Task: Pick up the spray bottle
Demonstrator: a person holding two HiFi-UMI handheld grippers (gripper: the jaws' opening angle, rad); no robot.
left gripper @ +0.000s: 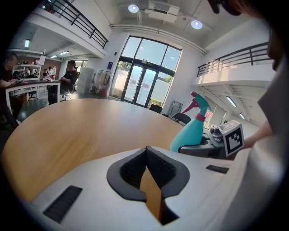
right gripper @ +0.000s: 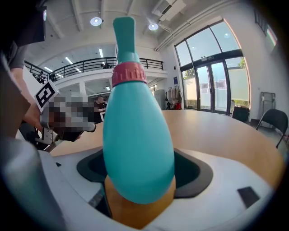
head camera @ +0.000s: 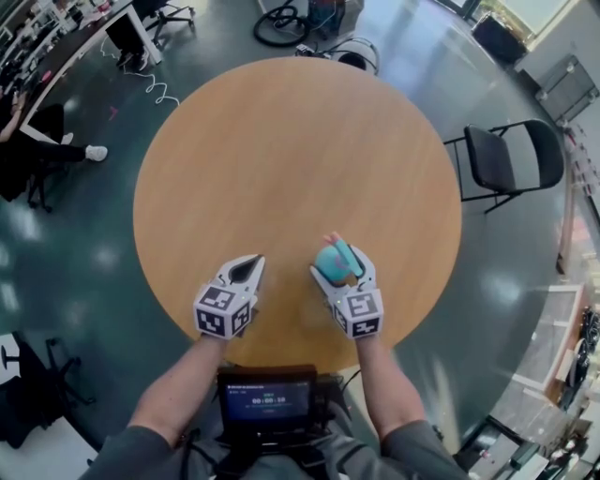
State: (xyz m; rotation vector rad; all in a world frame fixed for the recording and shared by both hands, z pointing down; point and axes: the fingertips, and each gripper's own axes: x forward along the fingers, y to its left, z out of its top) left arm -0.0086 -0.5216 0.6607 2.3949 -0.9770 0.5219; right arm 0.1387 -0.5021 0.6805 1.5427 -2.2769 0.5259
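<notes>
A teal spray bottle [head camera: 333,260] with a pink collar and trigger stands upright near the front of the round wooden table [head camera: 281,150]. My right gripper [head camera: 339,269] is shut on its body, one finger on each side. In the right gripper view the bottle [right gripper: 135,144] fills the space between the dark pads [right gripper: 195,173]. I cannot tell whether its base touches the table. My left gripper [head camera: 249,265] rests to the left of it, shut and holding nothing, with its tips meeting [left gripper: 146,150]. From the left gripper view the bottle [left gripper: 192,131] shows at the right.
A black folding chair [head camera: 511,159] stands on the floor right of the table. A dark screen device [head camera: 267,398] hangs at my chest by the table's near edge. Desks and a seated person [head camera: 28,141] are at the far left, cables [head camera: 281,21] at the back.
</notes>
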